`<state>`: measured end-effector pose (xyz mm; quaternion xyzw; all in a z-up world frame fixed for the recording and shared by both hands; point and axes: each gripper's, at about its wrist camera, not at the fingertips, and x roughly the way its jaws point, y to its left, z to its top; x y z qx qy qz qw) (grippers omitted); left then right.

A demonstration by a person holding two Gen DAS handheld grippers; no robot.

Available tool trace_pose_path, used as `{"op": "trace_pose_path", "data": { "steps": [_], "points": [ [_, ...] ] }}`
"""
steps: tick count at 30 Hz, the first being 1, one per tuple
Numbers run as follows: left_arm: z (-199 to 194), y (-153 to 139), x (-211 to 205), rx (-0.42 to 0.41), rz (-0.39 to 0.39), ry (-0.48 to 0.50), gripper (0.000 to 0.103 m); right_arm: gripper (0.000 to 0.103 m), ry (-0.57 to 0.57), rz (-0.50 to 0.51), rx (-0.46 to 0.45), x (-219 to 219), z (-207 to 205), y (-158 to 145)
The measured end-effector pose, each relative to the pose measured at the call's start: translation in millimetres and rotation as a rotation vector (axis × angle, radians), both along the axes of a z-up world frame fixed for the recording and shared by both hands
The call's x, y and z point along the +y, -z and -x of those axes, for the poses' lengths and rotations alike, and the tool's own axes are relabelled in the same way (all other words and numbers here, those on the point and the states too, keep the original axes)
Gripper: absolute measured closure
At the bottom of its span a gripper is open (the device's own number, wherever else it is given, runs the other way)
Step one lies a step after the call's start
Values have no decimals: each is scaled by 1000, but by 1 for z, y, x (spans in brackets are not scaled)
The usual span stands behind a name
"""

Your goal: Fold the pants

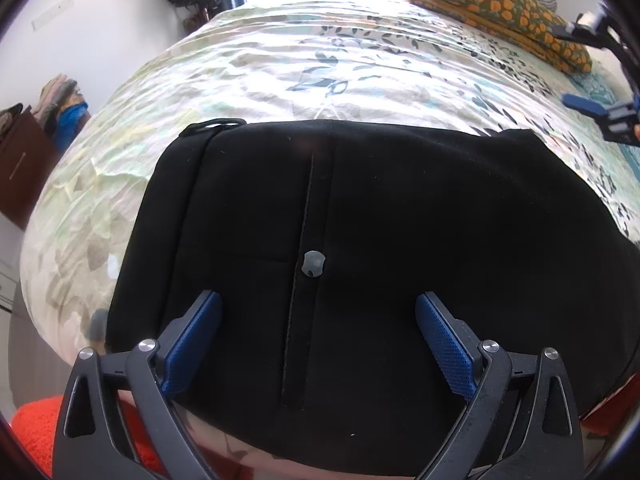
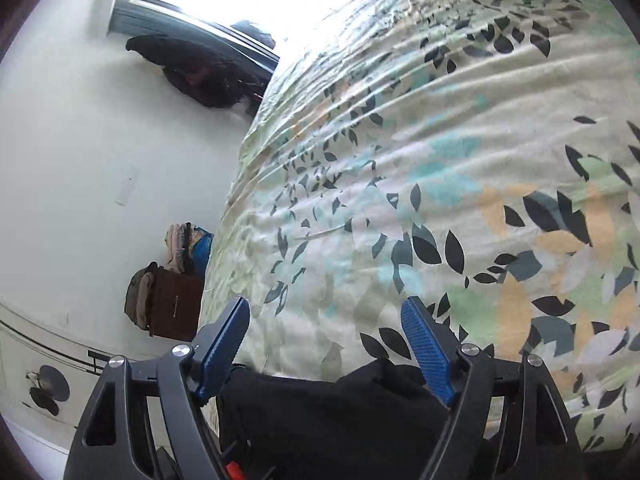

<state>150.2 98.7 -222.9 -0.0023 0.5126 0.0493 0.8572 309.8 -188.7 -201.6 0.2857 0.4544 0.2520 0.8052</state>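
Observation:
Black pants lie folded in a compact rectangle on the leaf-print bedspread, with a seam and a grey button facing up. My left gripper is open and empty, hovering just above the near part of the pants. My right gripper is open and empty, held over the bedspread with the edge of the pants below its base. It also shows at the right edge of the left wrist view, beyond the pants' far right corner.
A folded orange-flowered cloth lies at the bed's far right. Left of the bed are a brown cabinet with piled clothes, dark bags hanging under the window, and something orange at the near left.

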Motion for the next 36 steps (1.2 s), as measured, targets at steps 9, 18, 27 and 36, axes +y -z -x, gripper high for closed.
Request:
{"op": "trace_pose_path", "data": {
  "steps": [9, 18, 27, 36],
  "points": [
    [28, -42, -63, -166, 97, 182, 7, 4, 38, 596, -153, -98, 196, 4],
    [43, -19, -150, -105, 98, 336, 7, 4, 253, 780, -72, -172, 261, 39],
    [47, 12, -158, -48, -6, 336, 2, 0, 202, 826, -6, -164, 248, 76],
    [50, 15, -161, -35, -36, 358, 1, 0, 217, 774, -26, -168, 253, 85]
  ]
}}
